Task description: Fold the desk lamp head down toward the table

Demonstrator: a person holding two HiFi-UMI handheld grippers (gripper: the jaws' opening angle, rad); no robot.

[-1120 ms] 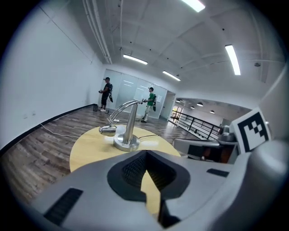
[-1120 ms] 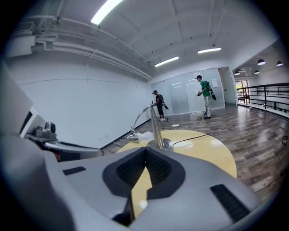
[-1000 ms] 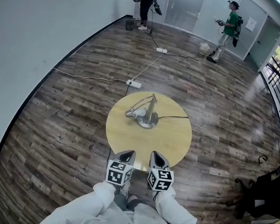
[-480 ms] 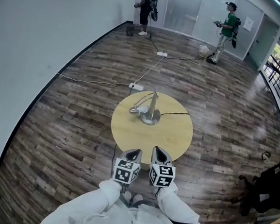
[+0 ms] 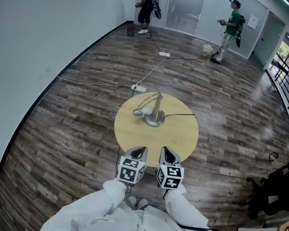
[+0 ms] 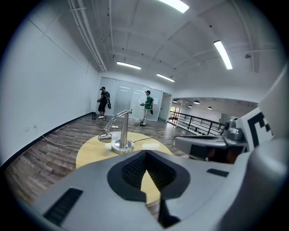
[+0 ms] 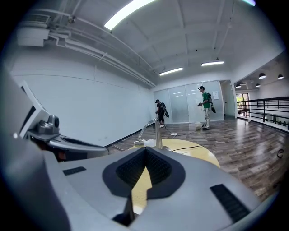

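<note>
The desk lamp [image 5: 155,111] stands on the far half of the round table [image 5: 182,141], with its base near the far edge. Its head [image 5: 138,112] hangs low just left of the base, close to the tabletop. A black cord [image 5: 181,114] runs from the base toward the table's right edge. At the near edge, well apart from the lamp, hover the left gripper [image 5: 139,150] and the right gripper [image 5: 164,150], each with jaws pressed together on nothing.
</note>
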